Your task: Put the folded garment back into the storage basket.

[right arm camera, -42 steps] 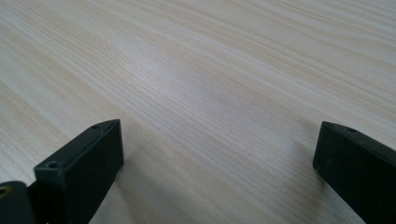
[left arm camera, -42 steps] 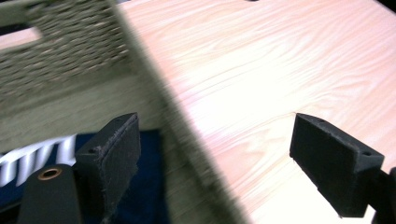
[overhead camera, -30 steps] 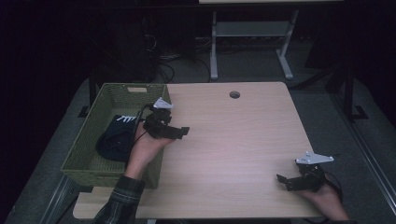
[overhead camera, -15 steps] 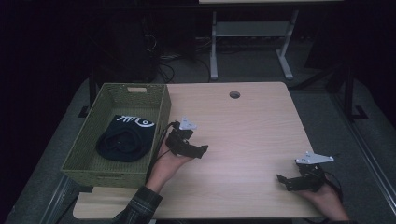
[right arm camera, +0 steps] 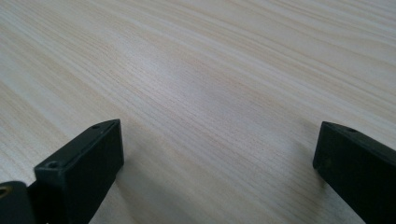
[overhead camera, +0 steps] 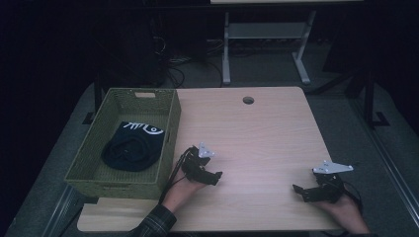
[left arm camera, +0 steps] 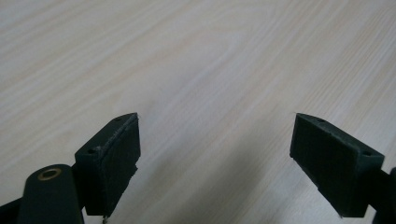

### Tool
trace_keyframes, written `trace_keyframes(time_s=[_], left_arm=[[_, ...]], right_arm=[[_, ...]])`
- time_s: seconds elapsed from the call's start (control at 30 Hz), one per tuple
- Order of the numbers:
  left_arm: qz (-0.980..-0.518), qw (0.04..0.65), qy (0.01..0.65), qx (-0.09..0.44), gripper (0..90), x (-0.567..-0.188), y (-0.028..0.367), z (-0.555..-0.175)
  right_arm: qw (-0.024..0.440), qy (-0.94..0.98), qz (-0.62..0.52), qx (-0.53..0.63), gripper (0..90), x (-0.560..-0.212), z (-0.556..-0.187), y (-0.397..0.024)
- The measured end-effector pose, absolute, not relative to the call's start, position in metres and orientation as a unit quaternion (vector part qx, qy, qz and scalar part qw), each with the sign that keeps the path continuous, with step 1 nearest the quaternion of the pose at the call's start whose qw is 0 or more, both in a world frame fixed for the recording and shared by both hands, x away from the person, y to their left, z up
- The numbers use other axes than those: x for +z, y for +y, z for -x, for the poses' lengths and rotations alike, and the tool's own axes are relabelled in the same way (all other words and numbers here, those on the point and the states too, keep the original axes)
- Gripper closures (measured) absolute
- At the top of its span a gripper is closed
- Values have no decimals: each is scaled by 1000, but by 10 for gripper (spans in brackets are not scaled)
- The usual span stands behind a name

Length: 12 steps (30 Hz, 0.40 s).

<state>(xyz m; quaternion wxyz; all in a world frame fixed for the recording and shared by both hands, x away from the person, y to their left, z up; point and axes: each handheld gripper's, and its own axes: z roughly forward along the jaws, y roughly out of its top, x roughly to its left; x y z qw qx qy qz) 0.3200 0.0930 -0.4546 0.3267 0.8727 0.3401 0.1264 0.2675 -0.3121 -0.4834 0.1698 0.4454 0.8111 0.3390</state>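
Note:
A dark folded garment (overhead camera: 132,146) with a white print lies inside the green woven basket (overhead camera: 170,123) at the left of the wooden table (overhead camera: 257,133). My left gripper (overhead camera: 216,176) rests low over the table's front left, just right of the basket, open with nothing between its jaws. In the left gripper view the left gripper (left arm camera: 215,116) has only bare wood ahead of it. My right gripper (overhead camera: 297,190) sits near the front right edge, open and empty. The right gripper (right arm camera: 217,126) in its own view also looks onto bare wood.
A round cable hole (overhead camera: 248,100) sits near the table's far edge. Beyond the table stands a metal frame (overhead camera: 264,34) with cables on the dark floor. The basket's right wall stands close to my left hand.
My left gripper has come out of the basket and moved right and toward the front edge, down onto the table. The garment stays in the basket. The right gripper has not moved.

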Motion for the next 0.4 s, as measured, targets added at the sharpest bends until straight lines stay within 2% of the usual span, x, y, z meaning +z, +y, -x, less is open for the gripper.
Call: trace_keyframes(time_s=[0.17, 0.4], left_arm=[[-882, 309, 333, 126, 149, -467, 91, -315], [-875, 332, 327, 129, 125, -472, 96, -312]], right_arm=[[168, 811, -446, 339, 14, -483, -267, -312], [168, 812, -444, 340, 14, -483, -267, -312]])
